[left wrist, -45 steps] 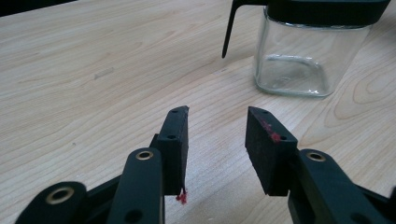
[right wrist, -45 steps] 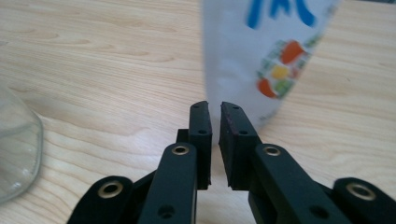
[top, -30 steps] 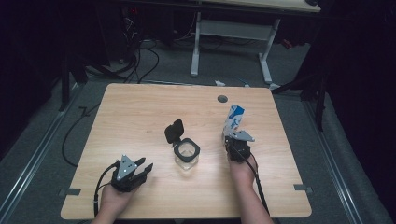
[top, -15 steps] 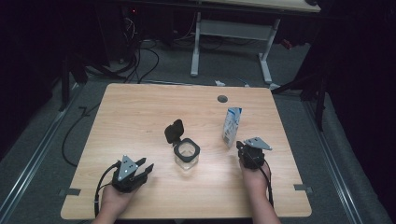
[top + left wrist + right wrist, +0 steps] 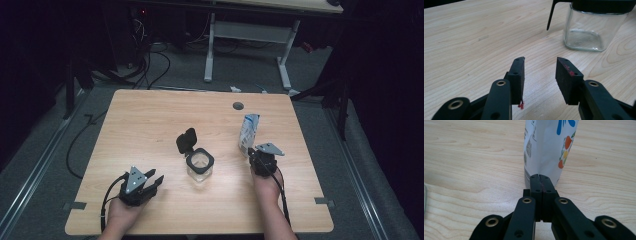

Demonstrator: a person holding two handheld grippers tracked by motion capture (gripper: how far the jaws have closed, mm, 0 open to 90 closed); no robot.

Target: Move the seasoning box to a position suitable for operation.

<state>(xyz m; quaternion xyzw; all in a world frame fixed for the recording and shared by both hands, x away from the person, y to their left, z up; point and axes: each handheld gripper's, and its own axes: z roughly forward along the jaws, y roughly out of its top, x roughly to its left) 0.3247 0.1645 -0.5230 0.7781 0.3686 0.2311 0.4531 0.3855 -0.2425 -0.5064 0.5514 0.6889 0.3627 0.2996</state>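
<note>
The pouch (image 5: 549, 150) stands upright on the bench (image 5: 150, 125) straight ahead of the right gripper (image 5: 541, 178) — jaws pressed together, probably just short of touching it. The left gripper (image 5: 540, 66) gapes, empty, far off.

The high view looks forward and down on the whole surface (image 5: 150, 120); both gripper views sit low, close (sharing that wood).
</note>
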